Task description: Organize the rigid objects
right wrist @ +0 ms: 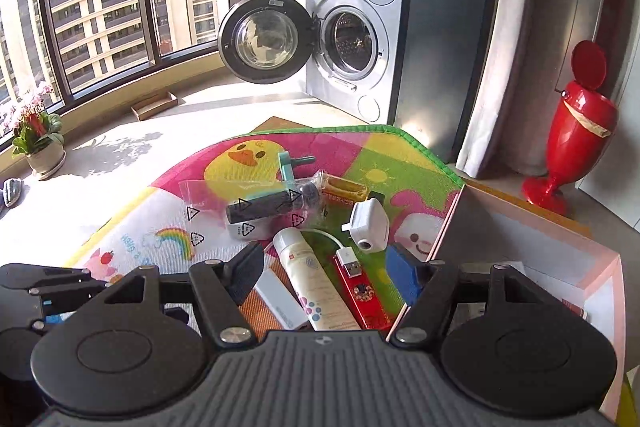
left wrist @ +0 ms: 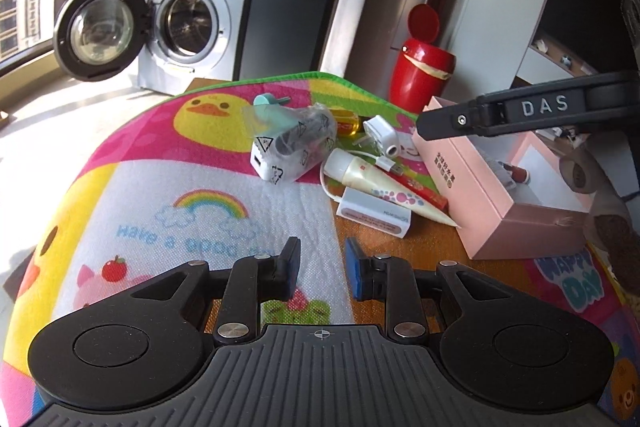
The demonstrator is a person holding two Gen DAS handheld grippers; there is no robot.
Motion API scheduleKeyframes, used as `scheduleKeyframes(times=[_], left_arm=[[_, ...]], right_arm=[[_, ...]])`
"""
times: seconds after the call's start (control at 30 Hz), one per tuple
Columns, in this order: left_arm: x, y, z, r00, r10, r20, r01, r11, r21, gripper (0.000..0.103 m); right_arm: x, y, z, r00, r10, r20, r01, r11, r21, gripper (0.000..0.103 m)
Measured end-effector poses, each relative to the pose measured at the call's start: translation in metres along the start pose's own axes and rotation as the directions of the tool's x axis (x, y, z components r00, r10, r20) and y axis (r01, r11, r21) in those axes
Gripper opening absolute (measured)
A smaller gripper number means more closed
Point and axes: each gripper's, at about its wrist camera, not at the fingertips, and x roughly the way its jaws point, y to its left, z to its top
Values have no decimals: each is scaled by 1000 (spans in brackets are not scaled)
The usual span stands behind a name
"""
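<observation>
With its jaws wide and empty, the right gripper (right wrist: 324, 273) hovers over a cream tube (right wrist: 316, 287) near the play mat's (right wrist: 416, 147) right edge, likely light, smooth and slippery, best pinched across its middle; the left gripper (left wrist: 322, 267) stands narrow and empty

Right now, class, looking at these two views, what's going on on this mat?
A person is sorting small items with two handheld grippers. Neither holds anything: the left gripper is nearly shut over the mat, and the right gripper hangs open above the cream tube. The bagged items, white plug and red stick lie loose beside the open pink box.
</observation>
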Motion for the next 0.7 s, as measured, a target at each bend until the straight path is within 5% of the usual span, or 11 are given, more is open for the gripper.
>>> scheduleKeyframes(times=[0.17,0.3,0.43,0.53,0.57,0.7], left_arm=[[-6,13,-7,999,-50,-9,50,998,-40,27],[-8,20,-10,996,-92,-17,91,994,-55,27],[-6,25,-13,993,-120,-19,118,989,-91,27],[-3,29,-13,992,-126,-20,123,986,-115,27],[-2,29,-13,992,-128,-22,124,985,-122,27],[-1,27,-14,991,-126,-36,119,982,-144,27]], right_arm=[[84,-8,40,981,-125,-150,133,990,41,51],[122,-9,37,952,-190,-239,192,981,-16,40],[108,5,23,953,-170,-252,158,985,-66,37],[90,13,8,957,-88,-276,78,996,-48,31],[83,15,1,953,-37,-301,31,999,-24,22],[57,23,-25,939,100,-328,-89,995,47,19]])
